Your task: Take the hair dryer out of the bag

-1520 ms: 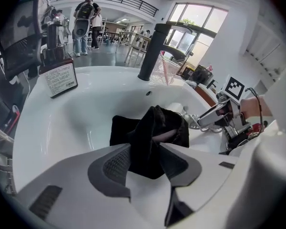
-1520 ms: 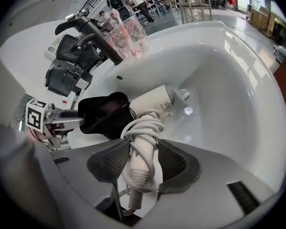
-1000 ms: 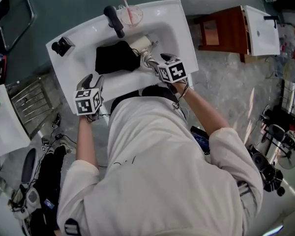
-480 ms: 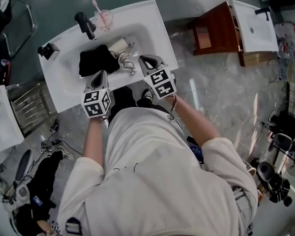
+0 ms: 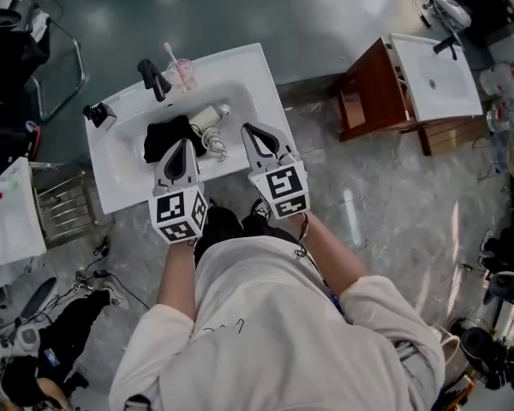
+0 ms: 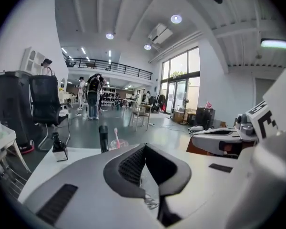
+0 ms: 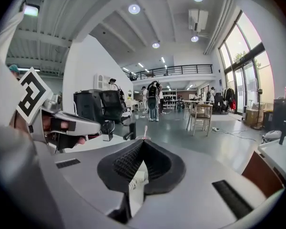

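Both tongs are shut tight and hold nothing.
The left tongs (image 5: 185,142) and the right tongs (image 5: 248,128) hang above the sink (image 5: 240,67). The white hair dryer (image 5: 207,117) lies in the sink, touching the soft black bag (image 5: 165,137), and looks to be out of it. Its curly cord (image 5: 216,144) lies beside it. I think the dryer is hard, smooth and a bit heavy, so it could slip. Best pinch its thick body, not the floppy cord.
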Action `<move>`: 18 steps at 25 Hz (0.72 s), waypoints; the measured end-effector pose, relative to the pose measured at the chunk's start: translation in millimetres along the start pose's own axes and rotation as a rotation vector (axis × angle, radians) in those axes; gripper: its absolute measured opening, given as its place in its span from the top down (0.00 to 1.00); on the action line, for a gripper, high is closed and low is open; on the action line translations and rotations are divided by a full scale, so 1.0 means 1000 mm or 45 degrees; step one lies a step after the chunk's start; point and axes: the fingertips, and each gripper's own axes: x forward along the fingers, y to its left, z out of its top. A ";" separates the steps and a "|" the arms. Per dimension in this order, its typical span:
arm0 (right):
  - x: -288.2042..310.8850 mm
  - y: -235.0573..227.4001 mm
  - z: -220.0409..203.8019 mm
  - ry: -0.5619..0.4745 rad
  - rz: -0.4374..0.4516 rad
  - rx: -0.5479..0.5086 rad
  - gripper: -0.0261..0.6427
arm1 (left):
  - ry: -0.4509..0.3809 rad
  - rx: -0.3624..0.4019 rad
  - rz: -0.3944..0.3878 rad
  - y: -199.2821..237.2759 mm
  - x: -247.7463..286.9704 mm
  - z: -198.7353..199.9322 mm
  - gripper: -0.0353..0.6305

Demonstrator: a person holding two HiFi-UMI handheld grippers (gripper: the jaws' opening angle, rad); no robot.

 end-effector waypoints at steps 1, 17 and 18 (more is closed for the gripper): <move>-0.007 0.000 0.012 -0.035 -0.013 -0.008 0.97 | -0.037 0.011 0.007 -0.002 -0.008 0.011 0.92; -0.051 0.067 0.099 -0.315 -0.088 -0.061 0.97 | -0.343 0.136 0.007 0.034 -0.100 0.085 0.92; -0.052 0.069 0.101 -0.316 -0.088 -0.062 0.97 | -0.349 0.136 0.003 0.035 -0.103 0.087 0.92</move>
